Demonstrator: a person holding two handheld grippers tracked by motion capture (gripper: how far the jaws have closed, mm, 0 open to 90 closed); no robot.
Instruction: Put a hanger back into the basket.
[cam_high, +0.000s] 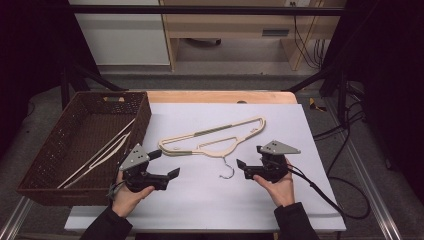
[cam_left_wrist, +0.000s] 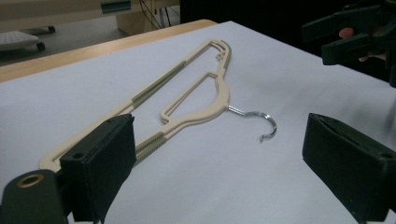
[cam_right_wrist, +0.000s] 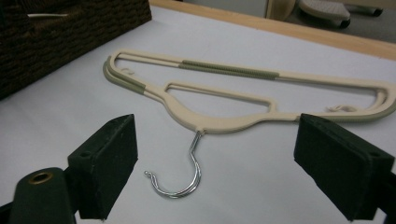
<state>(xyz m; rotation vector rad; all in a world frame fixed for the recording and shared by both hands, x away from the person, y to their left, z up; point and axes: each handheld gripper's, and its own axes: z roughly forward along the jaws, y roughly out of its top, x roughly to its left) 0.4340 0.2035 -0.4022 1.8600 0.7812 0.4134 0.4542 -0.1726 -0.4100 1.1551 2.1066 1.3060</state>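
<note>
Cream hanger (cam_high: 212, 138) lies flat on the white sheet (cam_high: 280, 200), just ahead of and between my left gripper (cam_high: 165, 165) and right gripper (cam_high: 250, 157), both with jaws spread and empty. Its long axis runs across; its metal hook (cam_high: 227, 171) points back between them. Left of my left gripper sits a brown wicker basket (cam_high: 45, 165). Nothing blocks the way.

A cream plastic hanger (cam_high: 212, 137) lies flat on the white table (cam_high: 210, 200), well right of the basket. Grey-green ribbed grips mark its bar and shoulder. In the right gripper view it looks like 2 hangers stacked. Its silver wire hook (cam_right_wrist: 180, 175) points toward the person, resting on the sheet.
</note>
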